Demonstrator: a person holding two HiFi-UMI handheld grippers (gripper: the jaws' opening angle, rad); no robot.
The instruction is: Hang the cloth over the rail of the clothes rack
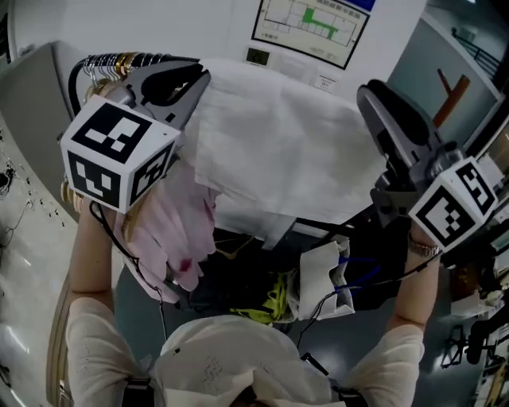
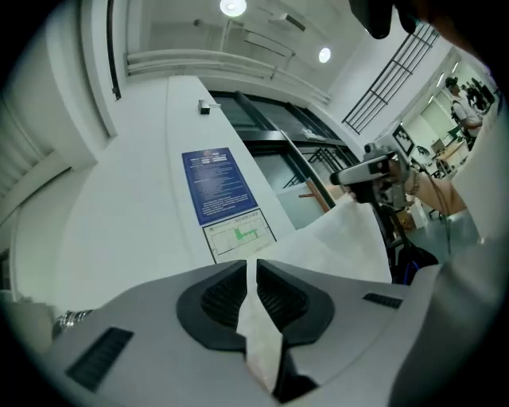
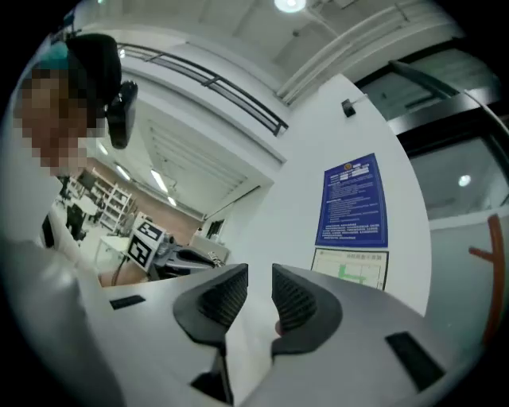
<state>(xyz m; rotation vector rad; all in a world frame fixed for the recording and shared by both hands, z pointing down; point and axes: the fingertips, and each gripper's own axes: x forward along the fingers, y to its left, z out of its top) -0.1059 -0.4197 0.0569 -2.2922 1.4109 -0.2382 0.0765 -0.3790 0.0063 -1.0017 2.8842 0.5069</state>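
A white cloth [image 1: 278, 147] is spread wide between my two grippers, up by the wall. My left gripper [image 1: 179, 79] is shut on its left edge; in the left gripper view a strip of the cloth [image 2: 258, 318] runs between the closed pads of the left gripper [image 2: 253, 266], and the rest of the cloth [image 2: 334, 246] stretches away to the right. My right gripper [image 1: 374, 95] stands open beside the cloth's right edge, with nothing in its jaws. In the right gripper view the right gripper [image 3: 259, 274] shows a bare gap. The rack's rail is hidden behind the cloth.
Metal hanger hooks [image 1: 119, 63] bunch together just left of the left gripper. A pink garment [image 1: 171, 238] hangs below it. A white bag [image 1: 322, 278] and yellow items [image 1: 274, 306] lie on the dark floor below. A floor-plan poster [image 1: 310, 24] is on the wall behind.
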